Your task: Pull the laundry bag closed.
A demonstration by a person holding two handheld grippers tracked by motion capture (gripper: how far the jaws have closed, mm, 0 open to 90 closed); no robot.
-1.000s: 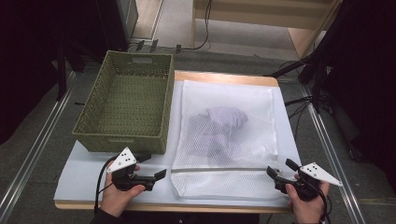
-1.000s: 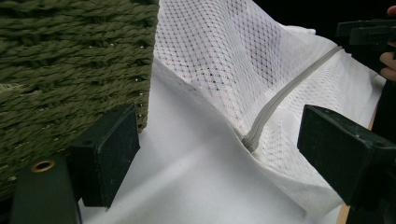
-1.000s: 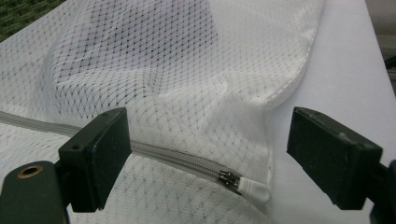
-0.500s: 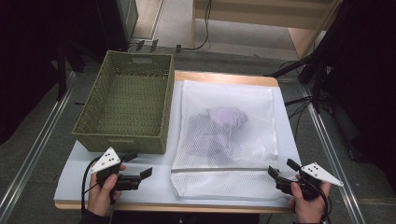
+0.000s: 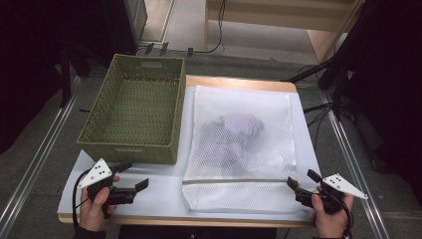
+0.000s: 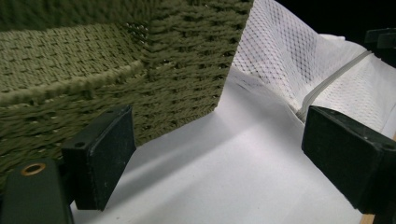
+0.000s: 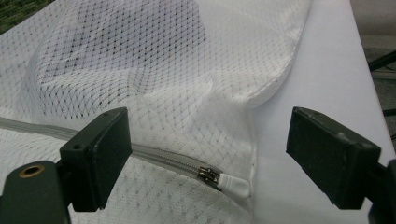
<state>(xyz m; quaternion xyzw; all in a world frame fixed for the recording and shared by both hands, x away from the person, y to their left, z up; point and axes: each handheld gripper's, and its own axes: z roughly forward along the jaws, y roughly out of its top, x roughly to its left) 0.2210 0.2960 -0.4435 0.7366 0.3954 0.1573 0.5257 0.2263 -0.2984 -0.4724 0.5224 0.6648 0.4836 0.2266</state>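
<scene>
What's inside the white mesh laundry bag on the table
Through the white mesh laundry bag a crumpled pale lilac cloth shows near its middle. The mesh blurs it, so what garment it is, or whether anything lies beneath, can't be told. The grey zipper is closed.

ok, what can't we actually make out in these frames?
- Clothing inside the mesh laundry bag: high view, veiled by netting, what garment it is cannot be told.
- Zipper far end: right gripper view, cut off by the left edge.
- Basket inside: left gripper view, hidden behind its own wall.
- Left gripper and right gripper: both open, holding nothing.
</scene>
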